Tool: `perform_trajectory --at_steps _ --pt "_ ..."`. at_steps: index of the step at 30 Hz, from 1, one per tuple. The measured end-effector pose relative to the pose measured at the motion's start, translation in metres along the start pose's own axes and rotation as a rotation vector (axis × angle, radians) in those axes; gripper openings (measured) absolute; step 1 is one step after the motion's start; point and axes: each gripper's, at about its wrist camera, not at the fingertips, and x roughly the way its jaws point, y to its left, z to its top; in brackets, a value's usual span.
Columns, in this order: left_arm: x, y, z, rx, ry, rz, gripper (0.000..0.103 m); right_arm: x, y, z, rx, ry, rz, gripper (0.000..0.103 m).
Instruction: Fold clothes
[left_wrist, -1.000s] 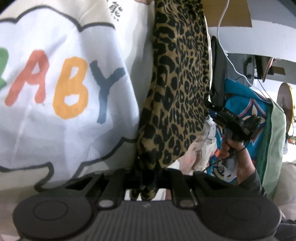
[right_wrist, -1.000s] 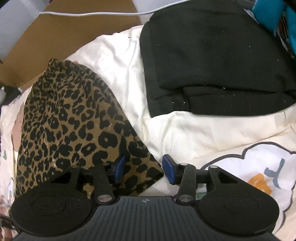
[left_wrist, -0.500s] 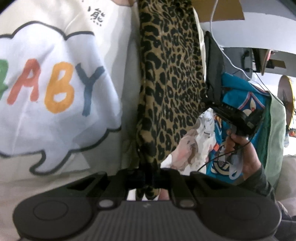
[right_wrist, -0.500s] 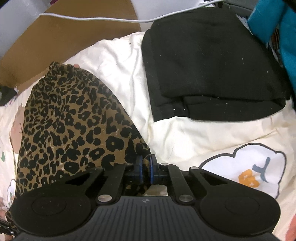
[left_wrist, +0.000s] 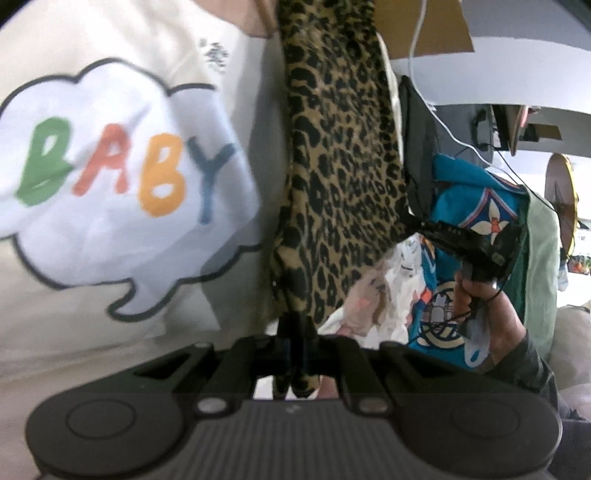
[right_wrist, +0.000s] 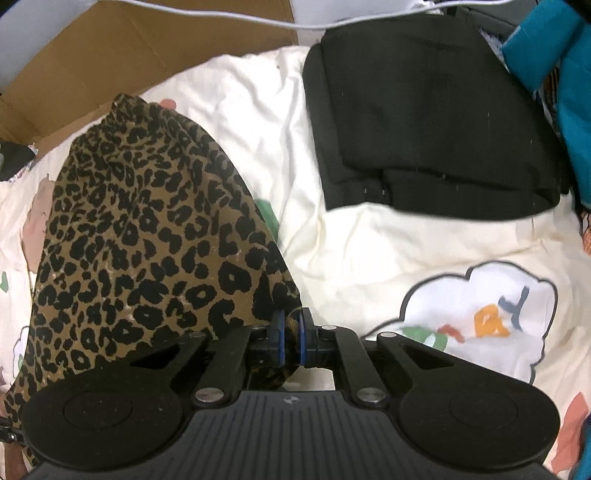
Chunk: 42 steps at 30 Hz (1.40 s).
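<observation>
Leopard-print garment, tan with black spots, stretches taut between two pinched corners. One corner bunches at the near edge in the left wrist view; its body drapes over a cream printed cloth, narrowing toward the far end.

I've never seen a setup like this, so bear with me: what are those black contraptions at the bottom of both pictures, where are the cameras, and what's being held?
No robot here: a person holds a hand-operated two-finger gripper in each hand, and each gripper carries a wide-angle camera looking along its fingers. One picture comes from the left gripper, the other from the right gripper. Both are shut on edges of the same leopard-print garment, lifting it to fold. In the left view you can see the person's hand gripping the right tool. Underneath lies a cream cloth with a cloud printed "BABY". A folded black garment rests on it, with teal patterned fabric beside.
</observation>
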Motion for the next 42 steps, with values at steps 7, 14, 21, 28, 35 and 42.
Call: perform_trajectory --at_steps 7,14,21,28,35,42 --pt "0.003 0.001 0.002 0.019 -0.009 0.030 0.006 0.019 -0.013 -0.002 0.019 -0.026 0.029 0.018" --pt "0.006 0.002 -0.001 0.016 -0.010 0.044 0.007 0.031 -0.017 -0.005 0.037 -0.019 0.093 0.044" --pt "0.004 0.006 -0.002 0.012 -0.010 0.048 0.007 0.034 -0.014 -0.010 0.011 -0.014 0.094 0.047" --pt "0.006 0.007 -0.002 -0.001 -0.017 0.054 0.007 0.027 -0.025 -0.007 0.002 -0.018 0.134 0.025" --pt "0.007 0.008 -0.001 -0.005 -0.017 0.058 0.007 0.020 -0.027 -0.006 -0.016 -0.035 0.139 0.009" --pt "0.009 0.009 -0.001 0.001 -0.015 0.062 0.007 0.023 -0.031 -0.002 -0.001 -0.022 0.135 0.013"
